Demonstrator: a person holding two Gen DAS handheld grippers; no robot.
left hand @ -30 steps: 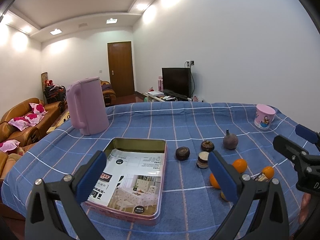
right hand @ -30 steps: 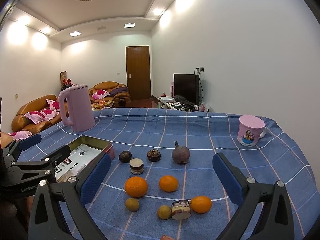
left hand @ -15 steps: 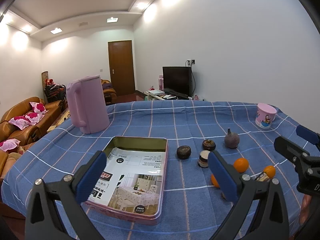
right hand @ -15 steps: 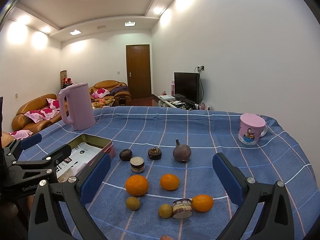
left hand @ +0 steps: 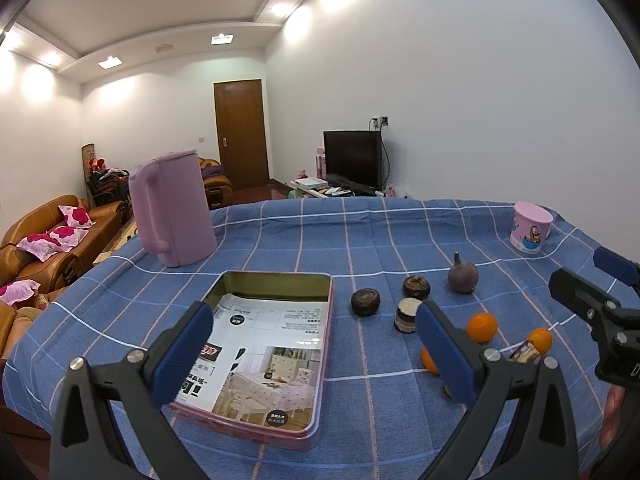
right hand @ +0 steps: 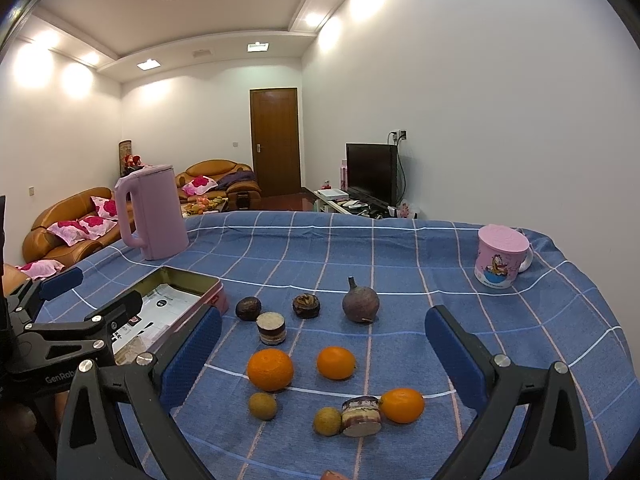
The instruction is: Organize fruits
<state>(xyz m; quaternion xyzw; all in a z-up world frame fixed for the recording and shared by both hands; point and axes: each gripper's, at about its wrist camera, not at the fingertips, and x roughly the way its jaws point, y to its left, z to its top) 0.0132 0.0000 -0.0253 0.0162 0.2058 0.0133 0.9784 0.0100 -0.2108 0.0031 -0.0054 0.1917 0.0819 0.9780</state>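
Fruits lie on the blue checked tablecloth: a large orange (right hand: 269,369), two smaller oranges (right hand: 336,362) (right hand: 401,405), two small yellowish fruits (right hand: 262,406) (right hand: 327,421), two dark round fruits (right hand: 248,308) (right hand: 306,305) and a purple fruit with a stem (right hand: 360,304). Two small layered cakes (right hand: 271,328) (right hand: 361,416) sit among them. An open pink tin (left hand: 280,280) lined with a printed leaflet lies left of the fruits. My left gripper (left hand: 312,356) is open above the tin's near end. My right gripper (right hand: 324,360) is open above the oranges. Both are empty.
A pink kettle (left hand: 170,208) stands at the back left of the table. A pink cartoon mug (right hand: 500,258) stands at the back right. Sofas, a door and a television are beyond the table.
Both grippers have drifted slightly; the scene sits a little differently in each view. Nothing was taken hold of and no fruit moved.
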